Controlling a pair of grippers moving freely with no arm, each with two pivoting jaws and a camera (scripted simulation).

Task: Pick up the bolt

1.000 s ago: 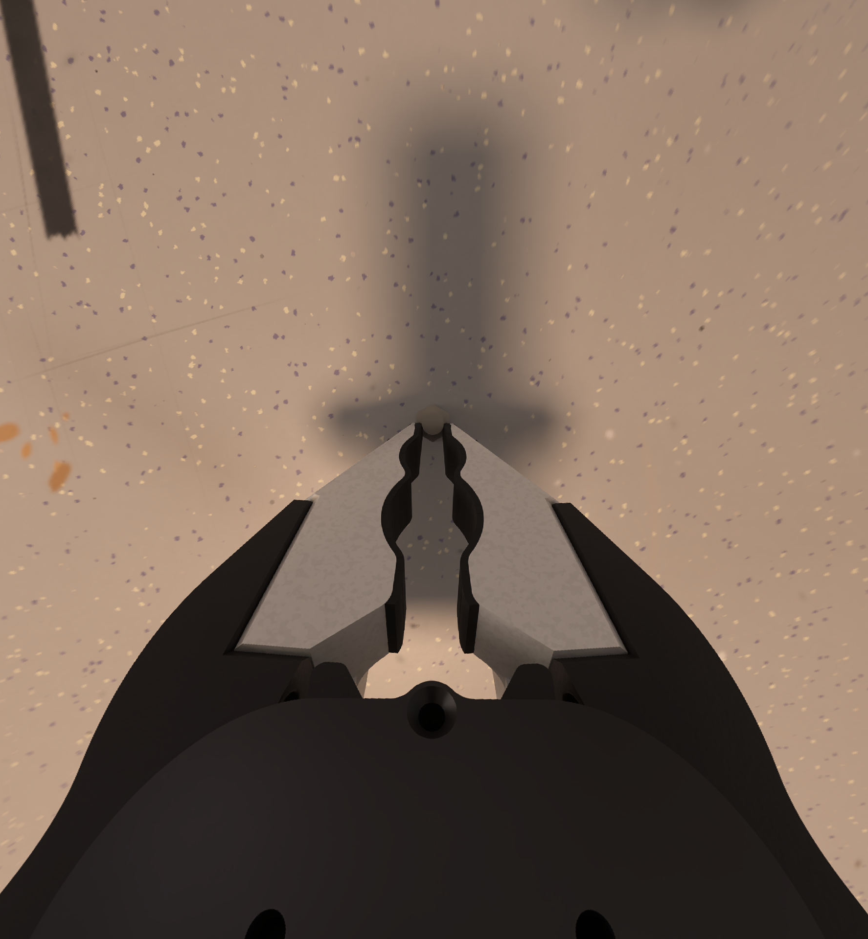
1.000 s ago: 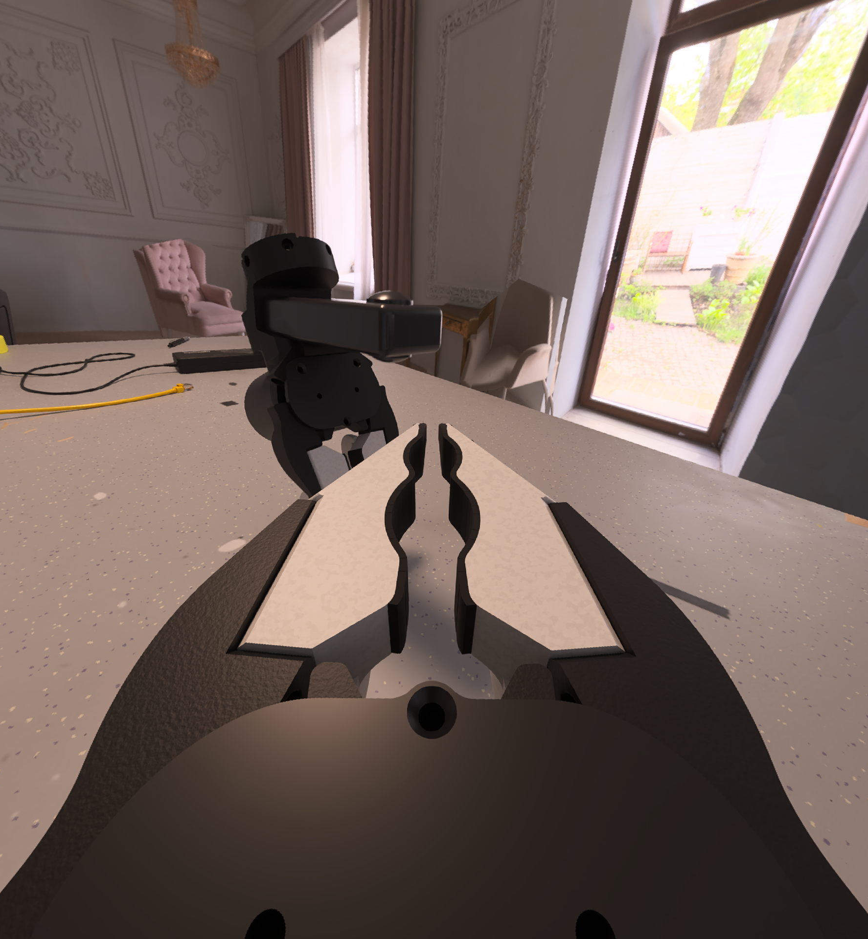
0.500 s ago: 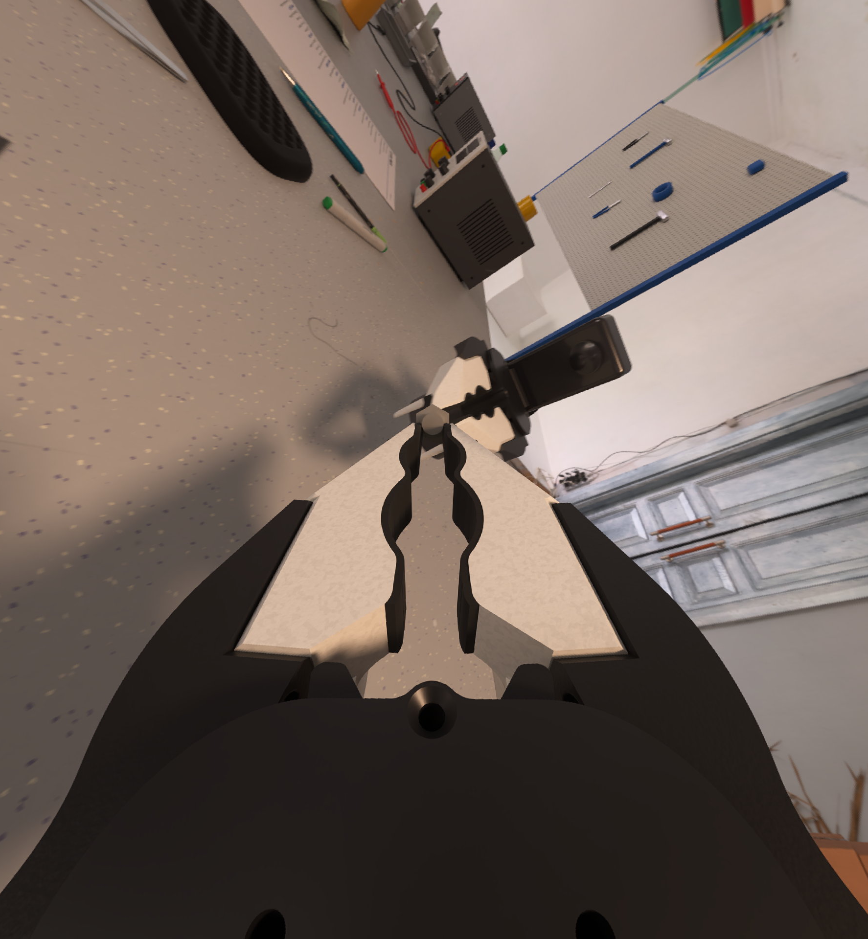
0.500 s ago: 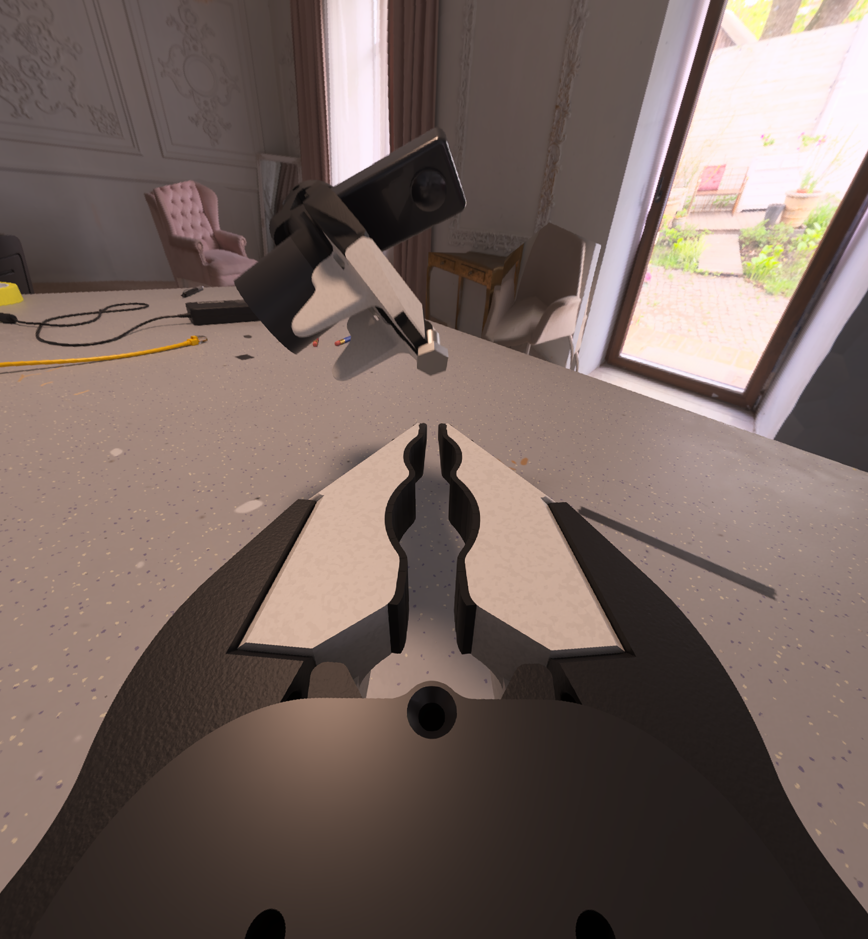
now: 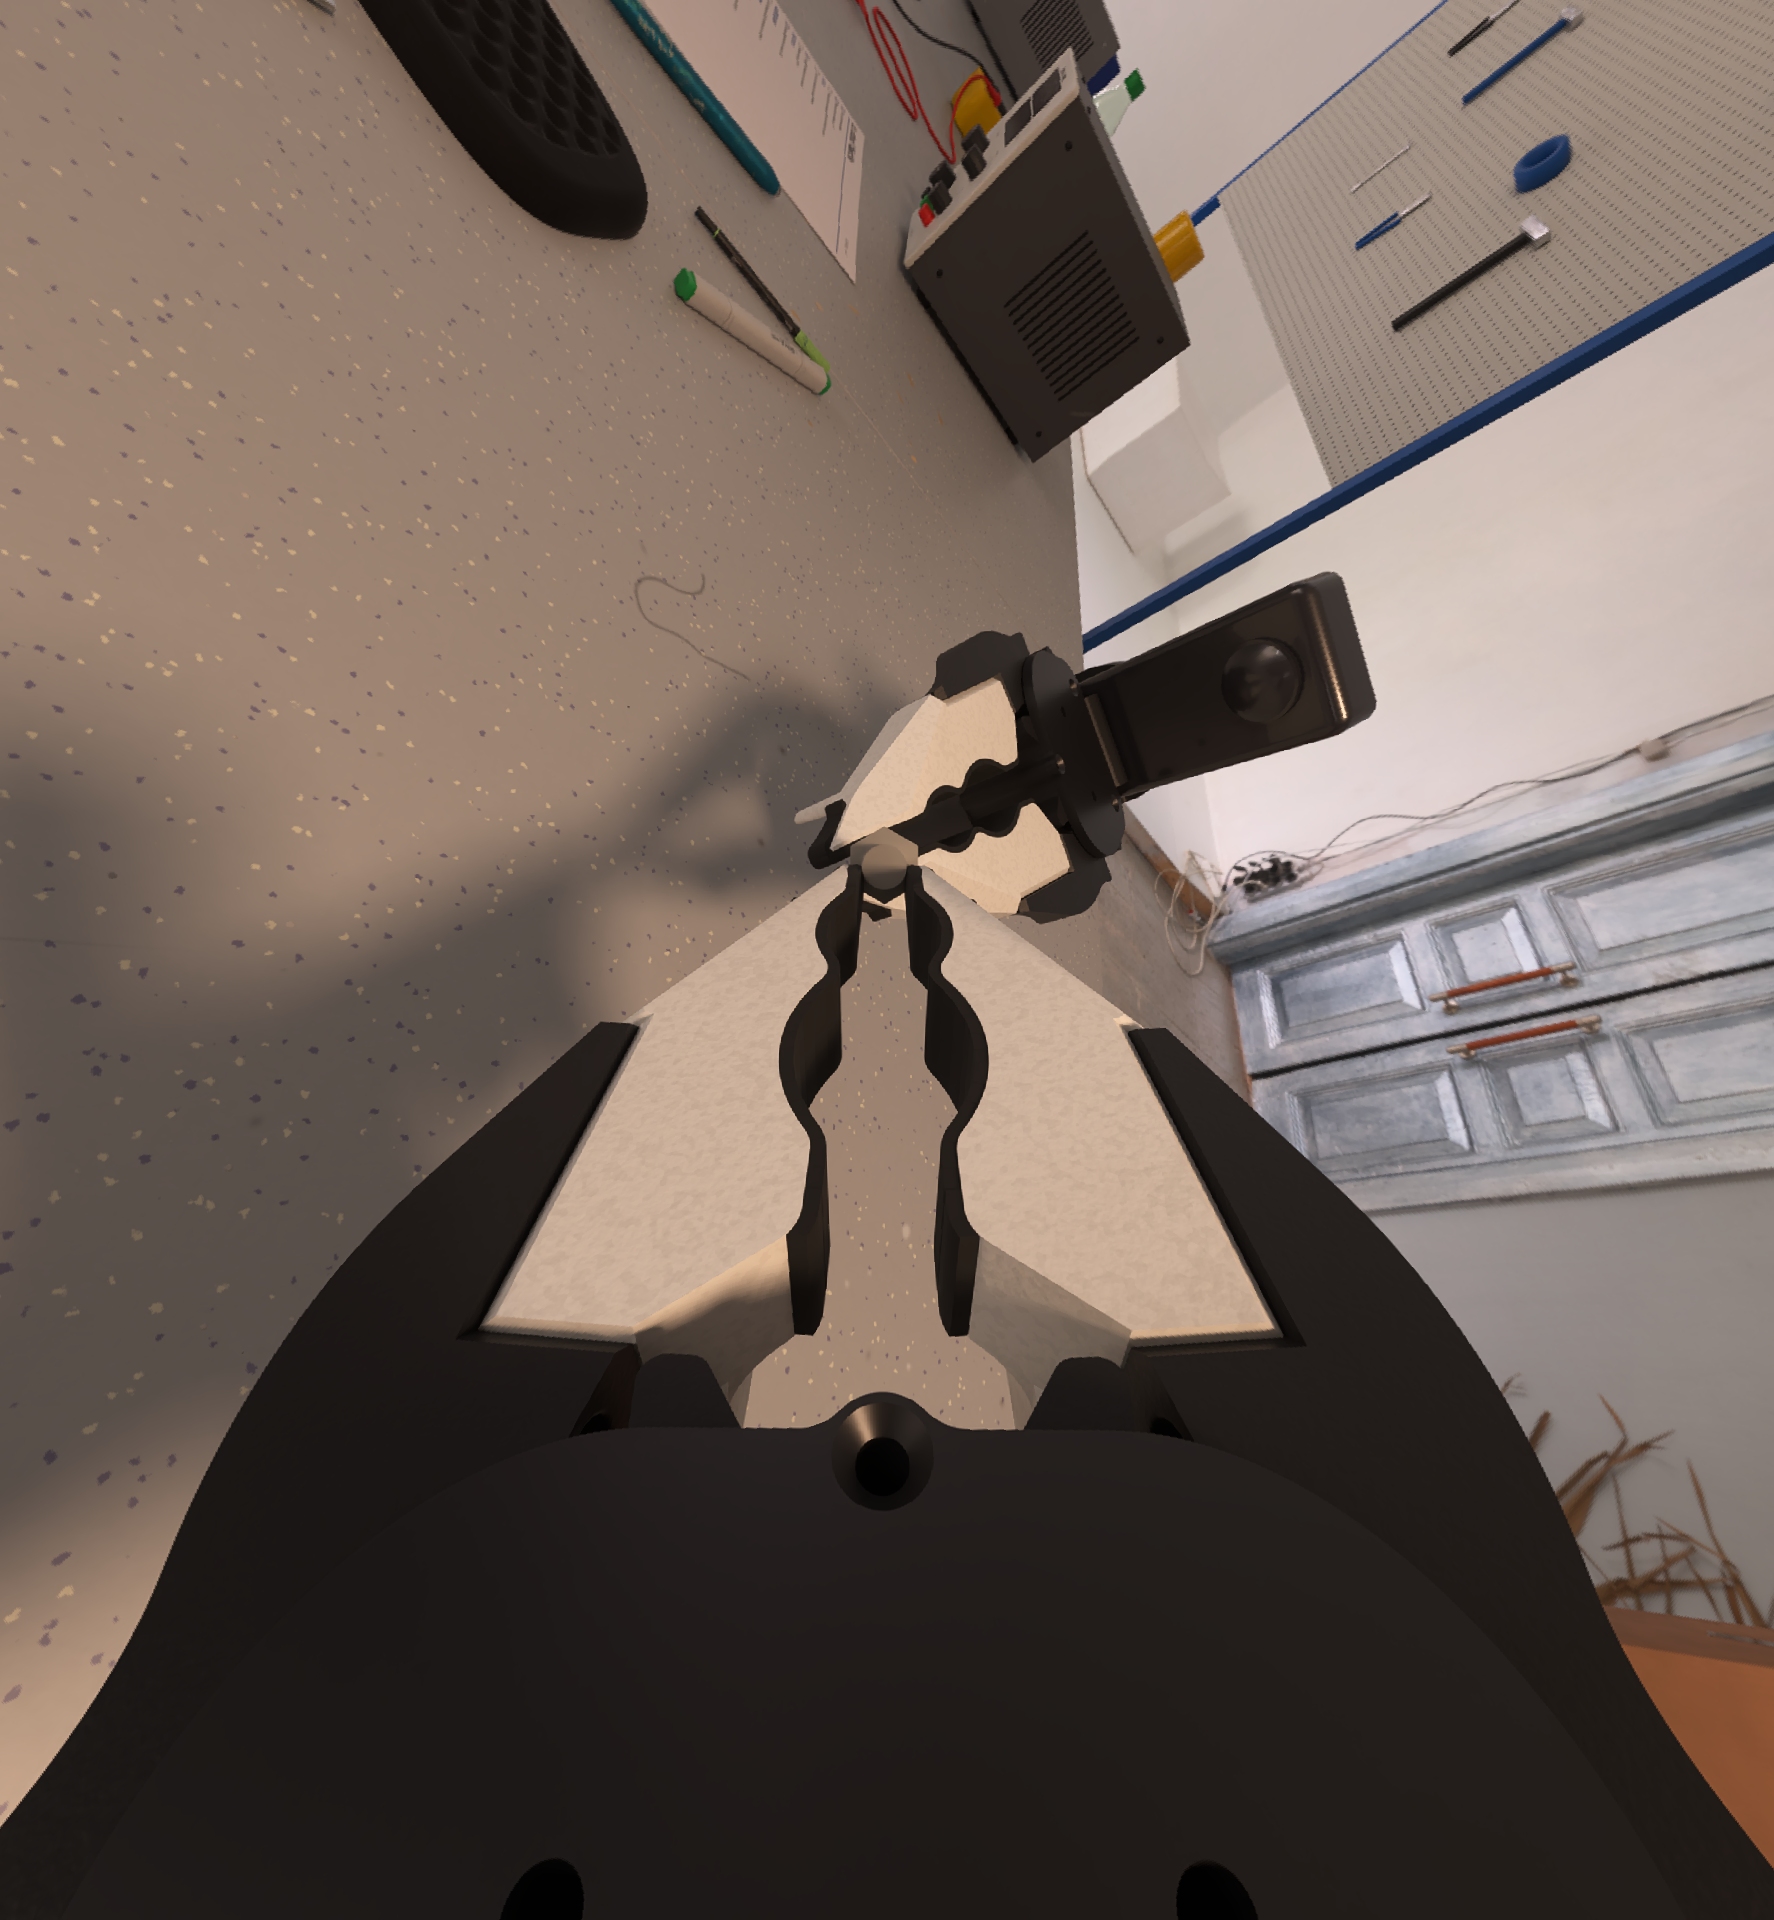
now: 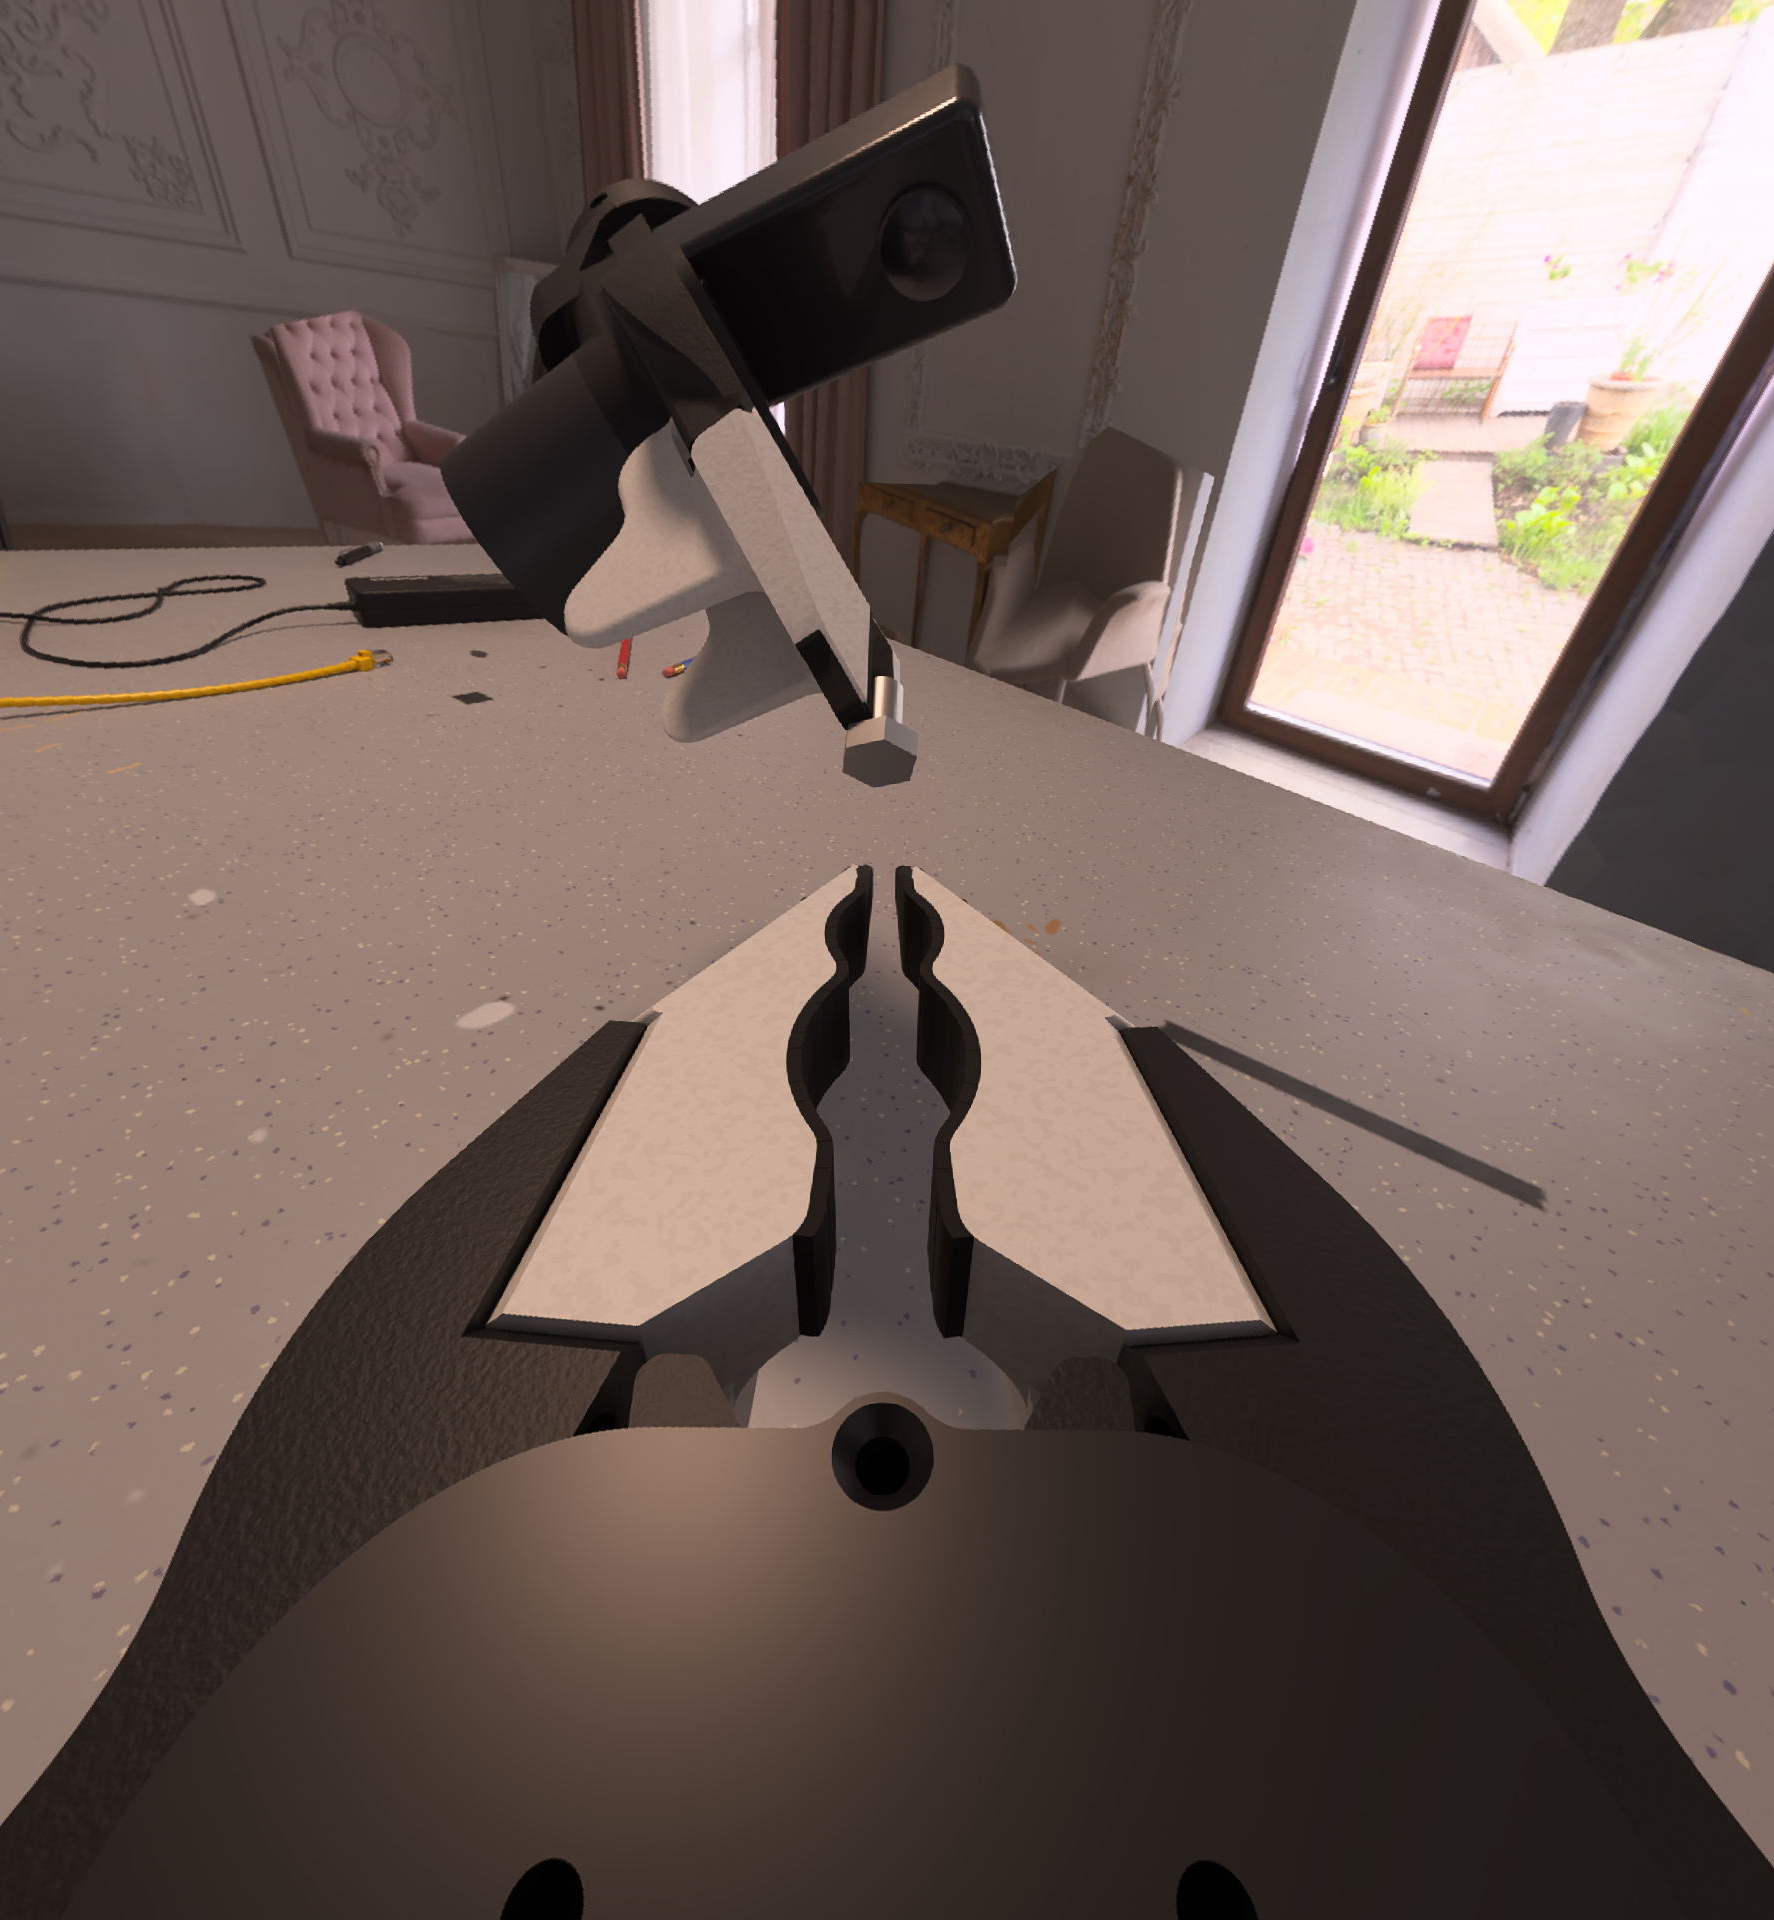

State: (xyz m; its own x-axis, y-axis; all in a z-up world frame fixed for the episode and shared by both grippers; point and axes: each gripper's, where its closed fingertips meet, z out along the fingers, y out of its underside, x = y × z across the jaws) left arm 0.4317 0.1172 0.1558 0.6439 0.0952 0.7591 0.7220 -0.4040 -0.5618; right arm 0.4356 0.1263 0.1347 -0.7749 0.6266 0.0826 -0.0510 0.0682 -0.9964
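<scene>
The bolt (image 5: 885, 864) is a small pale metal piece with a hex head, pinched at the tips of my left gripper (image 5: 883, 883), which is shut on it. In the right wrist view the left gripper (image 6: 862, 691) hangs tilted above the speckled table (image 6: 239, 1039), with the bolt (image 6: 881, 750) sticking out below its tips, clear of the surface. My right gripper (image 6: 884, 878) is shut and empty, low over the table just beneath the bolt. It also shows in the left wrist view (image 5: 829, 833), facing the left gripper tip to tip.
A black mat (image 5: 519, 114), a green-capped marker (image 5: 753, 332) and a black box device (image 5: 1054, 281) lie at the far side. A pegboard (image 5: 1548, 208) and a cabinet (image 5: 1548, 997) stand beyond. A yellow cable (image 6: 156, 686) and a dark strip (image 6: 1350, 1117) lie on the table.
My left gripper has lifted the bolt off the table and tilted up from facing the surface. It now hangs higher and closer to my right gripper, which stayed shut.
</scene>
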